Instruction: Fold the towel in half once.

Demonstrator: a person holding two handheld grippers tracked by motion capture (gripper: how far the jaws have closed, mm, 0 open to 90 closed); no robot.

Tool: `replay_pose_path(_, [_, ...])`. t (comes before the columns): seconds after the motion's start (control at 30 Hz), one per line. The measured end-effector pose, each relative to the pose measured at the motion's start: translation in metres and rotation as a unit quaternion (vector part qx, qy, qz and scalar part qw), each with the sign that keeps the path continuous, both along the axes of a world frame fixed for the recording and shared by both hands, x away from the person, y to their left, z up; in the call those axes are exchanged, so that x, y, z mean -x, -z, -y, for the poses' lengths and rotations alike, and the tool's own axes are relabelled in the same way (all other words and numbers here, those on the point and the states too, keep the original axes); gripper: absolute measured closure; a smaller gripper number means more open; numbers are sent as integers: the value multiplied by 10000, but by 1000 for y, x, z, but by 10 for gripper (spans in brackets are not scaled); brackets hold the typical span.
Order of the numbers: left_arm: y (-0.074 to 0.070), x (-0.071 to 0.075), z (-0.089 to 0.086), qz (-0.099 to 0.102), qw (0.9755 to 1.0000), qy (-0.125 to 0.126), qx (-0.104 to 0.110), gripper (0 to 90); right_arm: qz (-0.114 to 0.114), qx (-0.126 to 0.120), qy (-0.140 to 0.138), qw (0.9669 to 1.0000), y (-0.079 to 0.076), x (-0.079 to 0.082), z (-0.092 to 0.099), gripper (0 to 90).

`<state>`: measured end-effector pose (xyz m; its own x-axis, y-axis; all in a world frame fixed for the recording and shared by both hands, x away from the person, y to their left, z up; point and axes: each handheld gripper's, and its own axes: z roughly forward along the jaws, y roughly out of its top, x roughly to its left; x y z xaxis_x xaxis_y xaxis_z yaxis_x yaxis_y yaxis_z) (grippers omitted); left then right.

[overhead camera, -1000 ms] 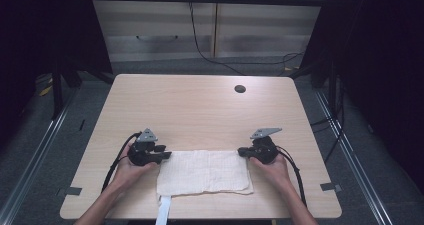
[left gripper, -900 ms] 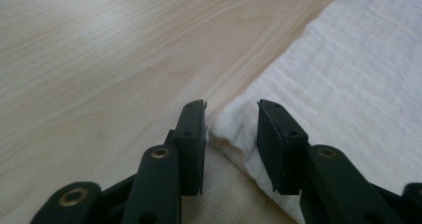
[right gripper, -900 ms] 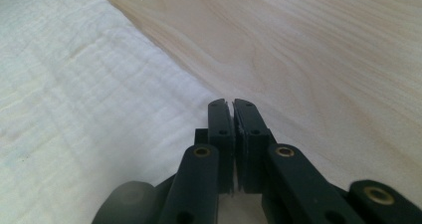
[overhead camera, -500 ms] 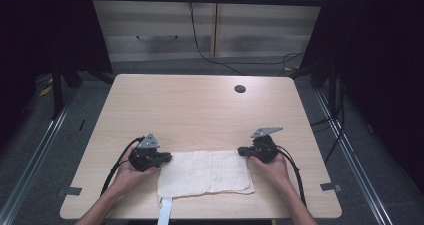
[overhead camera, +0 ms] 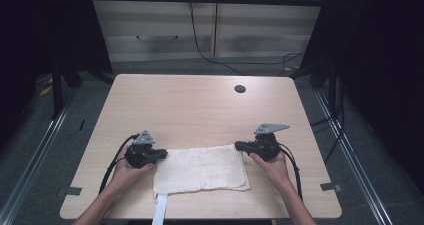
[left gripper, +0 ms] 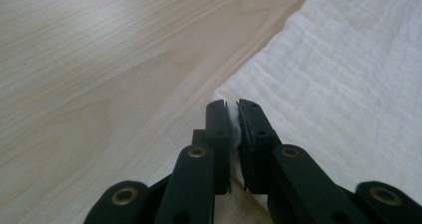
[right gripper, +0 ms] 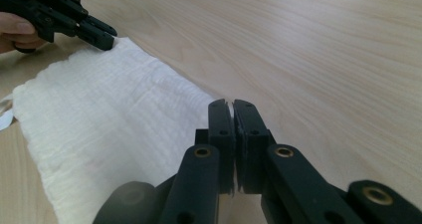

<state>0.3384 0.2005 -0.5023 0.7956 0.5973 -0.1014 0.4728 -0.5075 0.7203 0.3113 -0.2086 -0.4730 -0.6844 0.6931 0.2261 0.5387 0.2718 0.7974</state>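
A white cloth [overhead camera: 200, 169] lies flat near the front edge of the wooden table [overhead camera: 190, 110]. My left gripper [overhead camera: 164, 154] rests at its far left corner. In the left gripper view the jaws [left gripper: 235, 109] are shut on that corner, with white fabric [left gripper: 338, 74] pinched between the pads. My right gripper [overhead camera: 237, 146] sits at the far right corner of the cloth. In its own view the jaws [right gripper: 231, 107] are shut, with the cloth's [right gripper: 109, 114] edge running into them. The left gripper [right gripper: 107, 40] also shows across the cloth there.
A dark round cable hole [overhead camera: 240, 89] sits in the far right part of the tabletop. A white strip [overhead camera: 160, 210] hangs from the cloth over the front edge. Bare wood stretches beyond the cloth. Cabinets [overhead camera: 165, 37] and cables stand behind the table.
My left gripper has shifted slightly toward the front edge and sits at the cloth's far left corner. The right gripper and the cloth have stayed put.
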Motion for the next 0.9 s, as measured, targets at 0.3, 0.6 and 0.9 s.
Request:
replay_pose_path(0.3, [-2, 1, 1, 22, 10000, -36, 15, 845, 207, -79, 0, 9998, -14, 3, 4, 872])
replay_pose_path(0.6, [-13, 4, 2, 184, 9991, -155, 343, 847, 422, -42, -31, 9991, -29, 8, 4, 872])
replay_pose_path(0.9, [-1, 9, 10, 219, 9994, -150, -224, 848, 274, -3, -471, 9985, -25, 23, -15, 870])
